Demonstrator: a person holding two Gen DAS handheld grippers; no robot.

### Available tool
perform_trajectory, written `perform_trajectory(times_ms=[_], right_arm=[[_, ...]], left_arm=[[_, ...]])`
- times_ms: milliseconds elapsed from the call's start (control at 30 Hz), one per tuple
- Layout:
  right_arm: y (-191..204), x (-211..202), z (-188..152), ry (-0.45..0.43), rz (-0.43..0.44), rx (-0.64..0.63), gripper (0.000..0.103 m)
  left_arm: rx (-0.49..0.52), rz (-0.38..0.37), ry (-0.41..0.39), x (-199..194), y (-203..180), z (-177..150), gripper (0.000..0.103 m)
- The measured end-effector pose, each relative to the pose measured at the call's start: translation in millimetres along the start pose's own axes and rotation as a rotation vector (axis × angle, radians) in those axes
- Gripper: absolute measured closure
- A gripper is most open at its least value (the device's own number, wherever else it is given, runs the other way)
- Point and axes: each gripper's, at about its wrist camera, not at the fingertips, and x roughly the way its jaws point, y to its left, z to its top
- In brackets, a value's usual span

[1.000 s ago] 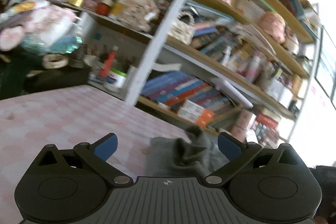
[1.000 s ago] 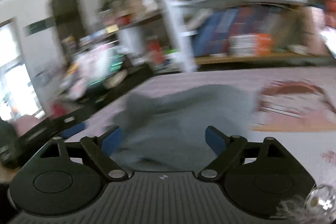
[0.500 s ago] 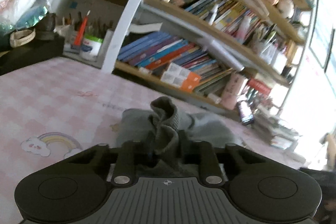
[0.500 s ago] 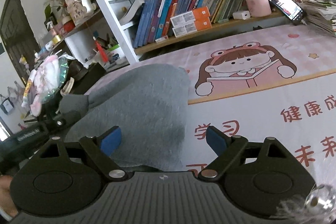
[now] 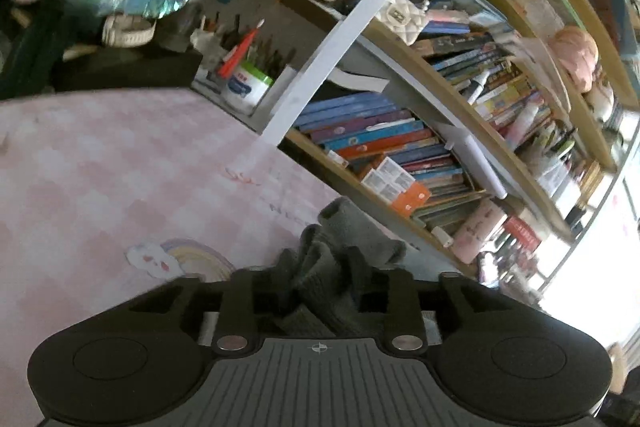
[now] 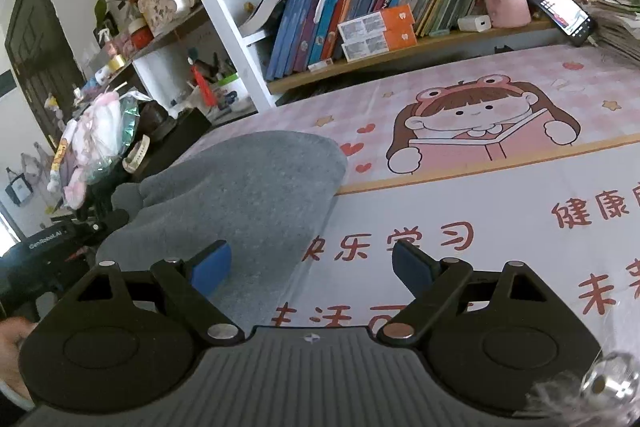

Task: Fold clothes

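Grey knit garment (image 6: 240, 195): lies bunched on pink checked cartoon-print surface (image 6: 500, 211), left part.

Left tongs (image 5: 316, 291): jaws opening, ribbed edge of garment bunched betw. them; pad contact hard to make out.

Right tongs (image 6: 310, 263): spread wide, nothing gripped; left blue pad over garment's near edge.

Open room: bare surface to right of garment.

Surroundings: wooden bookshelf w/ white upright (image 6: 224, 11) along far edge, books crammed. Person's hand (image 6: 10, 337) cut off at frame edge.
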Motion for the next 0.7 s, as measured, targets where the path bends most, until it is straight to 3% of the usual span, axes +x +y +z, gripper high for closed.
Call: perform_trajectory(times_ms=[67, 133, 167, 400, 533, 700], right_arm=[[0, 1, 0, 0.010, 0.014, 0.011, 0.016], [1, 1, 0, 0.019, 0.029, 0.023, 0.016], [1, 2, 0, 0.024, 0.036, 0.029, 0.016], [2, 4, -1, 0.057, 0.086, 0.069, 0.016], [1, 5, -2, 0.067, 0.088, 0.085, 0.016], [-8, 0, 1, 0.052, 0.071, 0.109, 0.016]], left_arm=[[0.040, 0.002, -0.035, -7, -3, 5, 0.034], [0.069, -0.006, -0.070, -11, -5, 9, 0.021], [0.084, -0.008, -0.062, -11, -6, 11, 0.019], [0.061, 0.008, 0.054, 9, 6, 4, 0.020], [0.014, -0.045, 0.101, 13, 8, -1, 0.024], [0.025, -0.090, 0.142, 12, -5, -9, 0.034]])
